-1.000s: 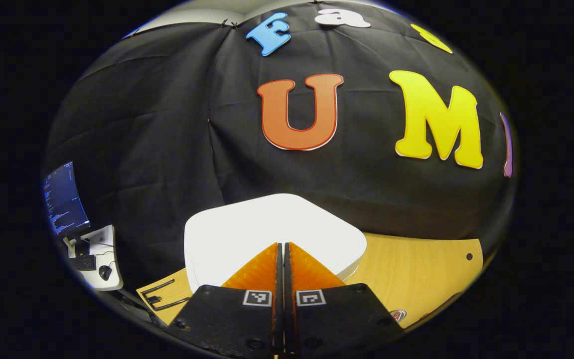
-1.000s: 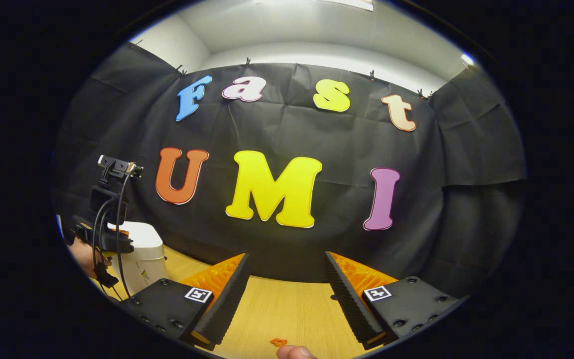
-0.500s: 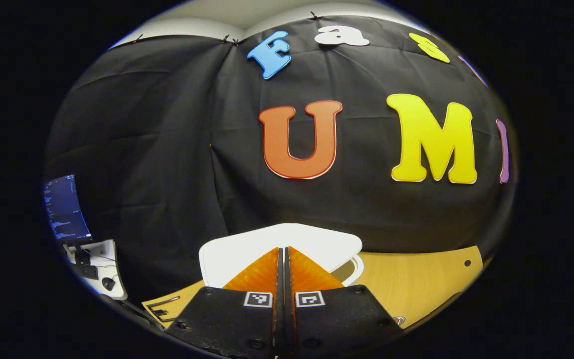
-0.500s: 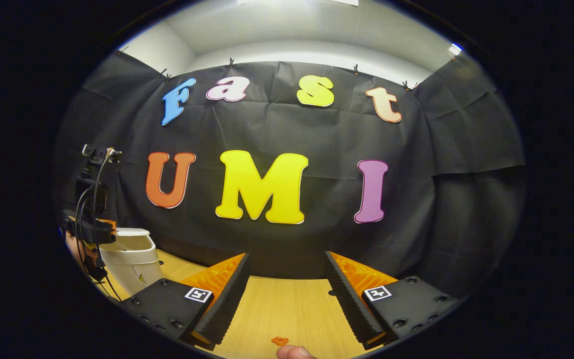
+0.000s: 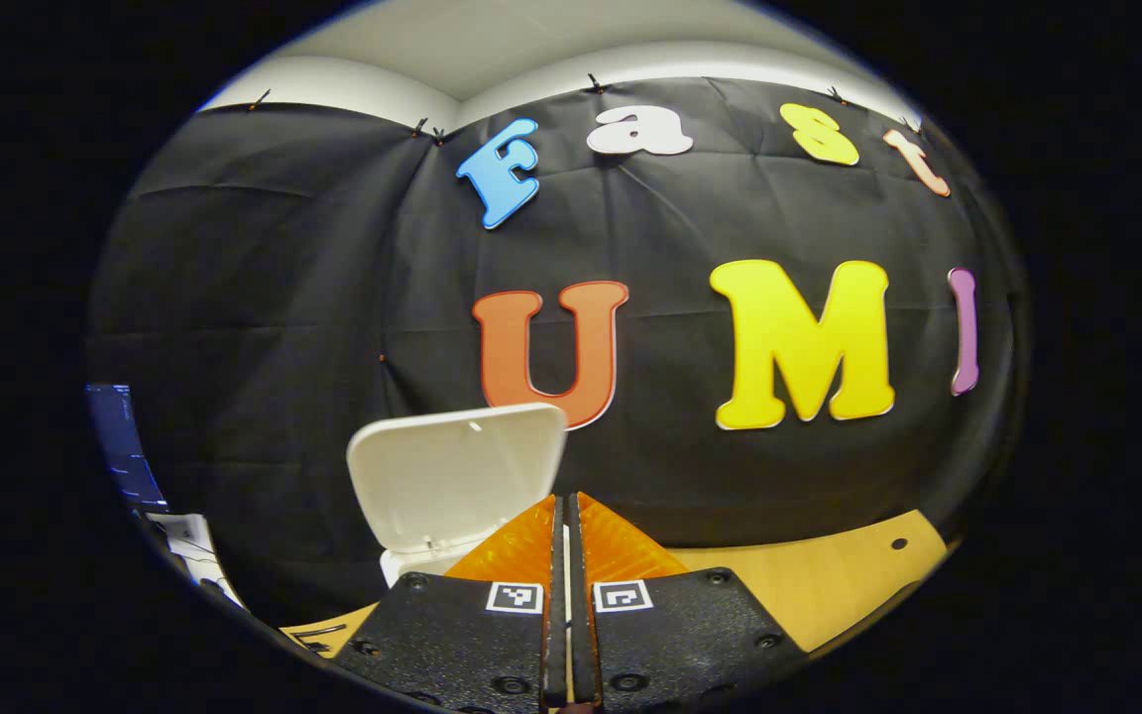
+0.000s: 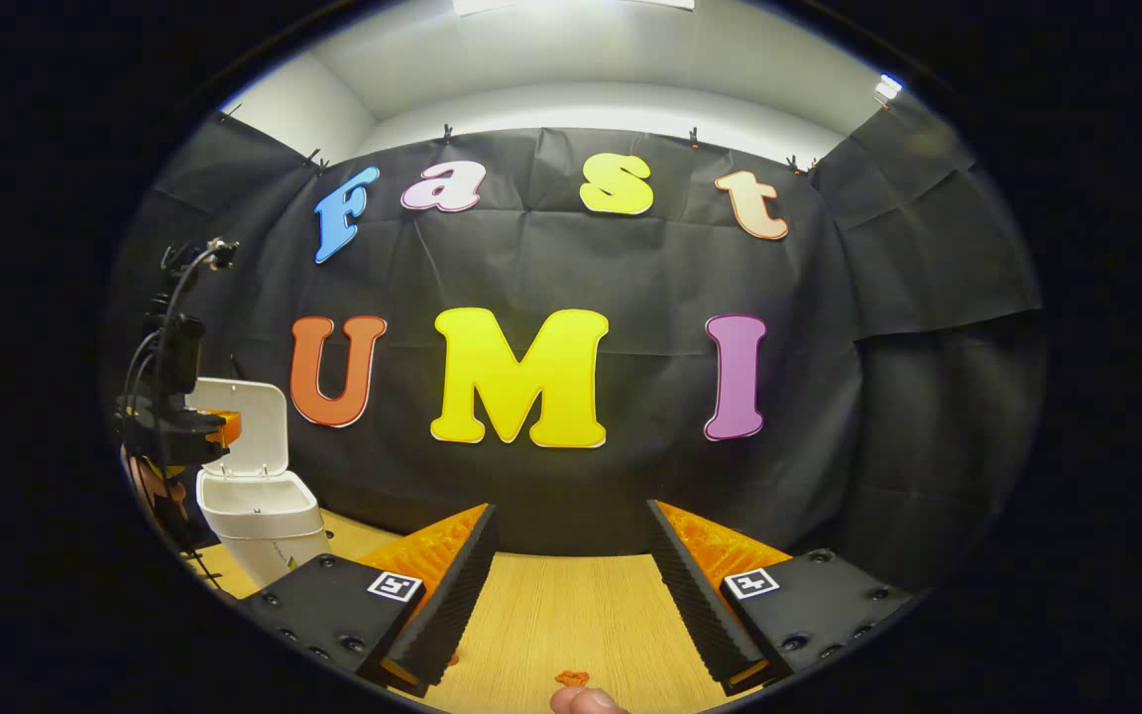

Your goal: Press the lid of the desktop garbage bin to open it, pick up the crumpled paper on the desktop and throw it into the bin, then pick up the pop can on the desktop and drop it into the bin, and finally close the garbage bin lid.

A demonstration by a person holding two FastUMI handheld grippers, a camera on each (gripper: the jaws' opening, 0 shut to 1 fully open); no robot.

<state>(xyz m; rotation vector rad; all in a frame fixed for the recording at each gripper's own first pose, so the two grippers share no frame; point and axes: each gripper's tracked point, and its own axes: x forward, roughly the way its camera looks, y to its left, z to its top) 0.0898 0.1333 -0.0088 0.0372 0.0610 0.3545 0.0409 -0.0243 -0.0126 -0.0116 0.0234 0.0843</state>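
Note:
The white desktop bin [image 6: 261, 521] stands at the left of the wooden table, its lid [image 6: 246, 424] swung up and standing nearly upright. In the left gripper view the raised lid [image 5: 457, 474] shows its pale underside just beyond my left gripper [image 5: 564, 508], which is shut with nothing between its fingers. That same left gripper [image 6: 204, 428] hovers above the bin's mouth in the right gripper view. My right gripper [image 6: 566, 531] is open over bare tabletop, holding nothing.
The wooden table [image 6: 571, 615] runs up to the black cloth wall. A small orange scrap [image 6: 570, 678] lies on it near a fingertip [image 6: 581, 700]. A screen [image 5: 120, 446] glows at far left in the left gripper view.
The bin's lid has sprung from closed to fully raised. My left gripper has lifted up off the lid and stayed shut. The right gripper has barely moved.

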